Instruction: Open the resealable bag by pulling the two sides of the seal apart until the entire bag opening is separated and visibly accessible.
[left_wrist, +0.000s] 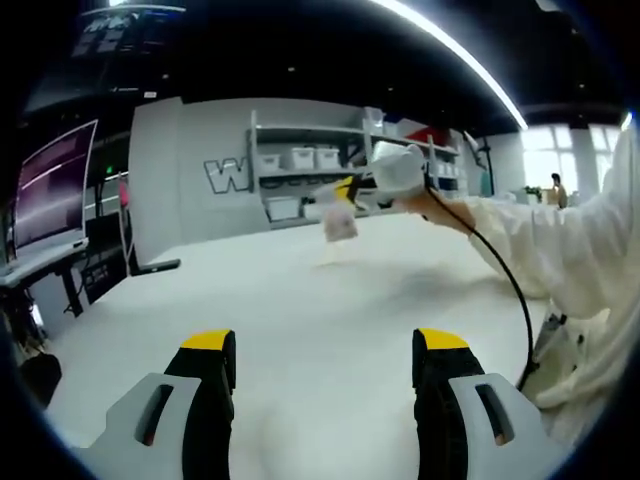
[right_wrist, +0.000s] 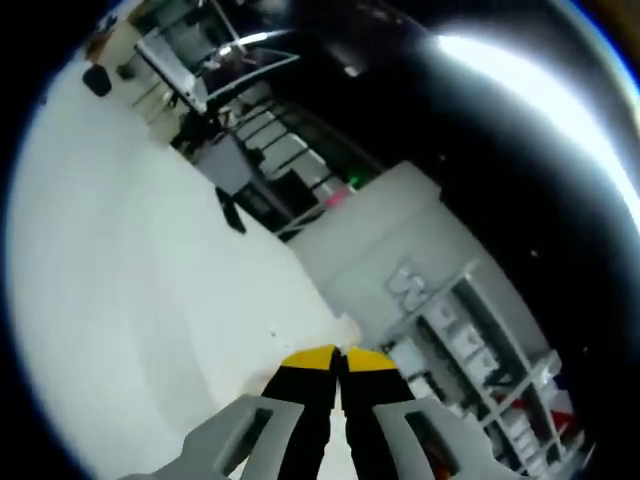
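Table (left_wrist: 300, 310) bare ahead (shelves (left_wrist: 300, 160) beyond).

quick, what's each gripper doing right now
Left gripper: open, holding nothing.
Right gripper: shut on the bag, lifted above the table.

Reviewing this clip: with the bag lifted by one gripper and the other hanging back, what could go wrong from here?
1. The right gripper holds the resealable bag in the air by one pinch; it may slip and fall to the table.
2. The left gripper is open and well short of the bag, which hangs loose and may sway as it closes in, so it could miss the seal's other side.
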